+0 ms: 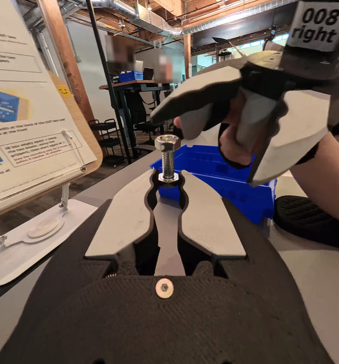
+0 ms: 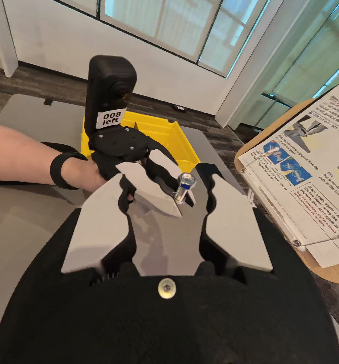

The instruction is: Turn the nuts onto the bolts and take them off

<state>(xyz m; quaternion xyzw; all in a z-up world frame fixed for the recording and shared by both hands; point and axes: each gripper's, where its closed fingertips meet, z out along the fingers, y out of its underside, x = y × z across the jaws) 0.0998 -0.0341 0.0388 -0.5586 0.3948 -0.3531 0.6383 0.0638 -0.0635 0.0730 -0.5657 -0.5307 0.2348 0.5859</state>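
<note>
Left gripper (image 1: 167,178): pinching the hex nut (image 1: 167,178) at the low end of the upright hex bolt (image 1: 167,157).
Right gripper (image 2: 167,194): spread, empty, near the bolt head.
Progress: nut barely threaded; turning remains.
Blue bin (image 1: 233,189): behind.

a shiny steel bolt (image 1: 167,155) stands upright, hex head on top, threads bare along most of its shank. a steel hex nut (image 1: 167,178) sits near the bolt's lower end, pinched at the tips of the left gripper (image 1: 167,182), above the grey table
</note>
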